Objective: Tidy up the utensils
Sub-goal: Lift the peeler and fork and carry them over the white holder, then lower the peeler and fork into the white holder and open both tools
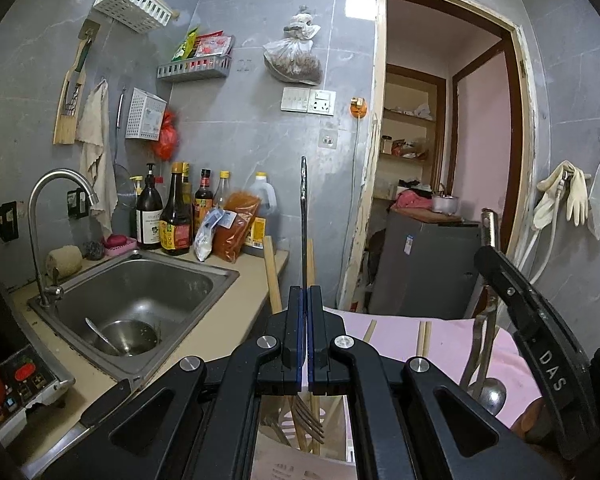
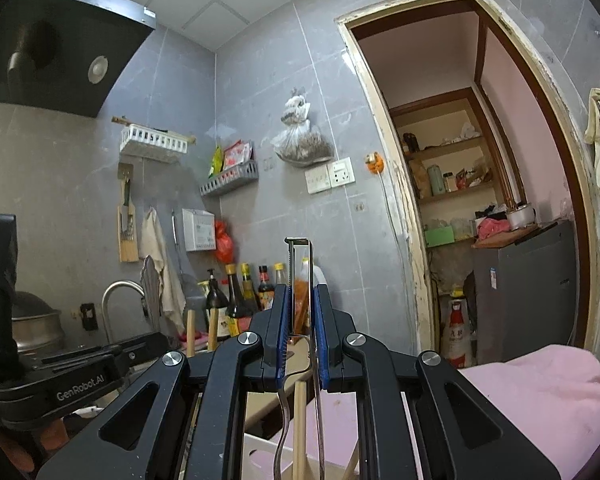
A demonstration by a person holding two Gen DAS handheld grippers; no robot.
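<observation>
Sink: stainless steel basin at far left, set in the beige table; a small metal bowl with a spoon lies in it.
Bottles: dark glass and plastic sauce bottles stand in a row against the grey tiled wall, behind the sink.
Left gripper: jaws fully closed on the fork; the thin handle stands up and the tines hang below, over a holder where wooden chopsticks already stand.
Fork handling: I judge it light, stiff and smooth, so it may slip or swing; a hold near the middle of the flat handle seems safest.
Pink cloth: soft towel on the right, with more chopsticks and a steel ladle lying on it.
Right gripper: jaws nearly closed on the peeler, a thin metal frame with a toothed blade on one side.
Peeler handling: light and rigid, I think, but the toothed edge is sharp and narrow; the plain side bars are better to press on.
</observation>
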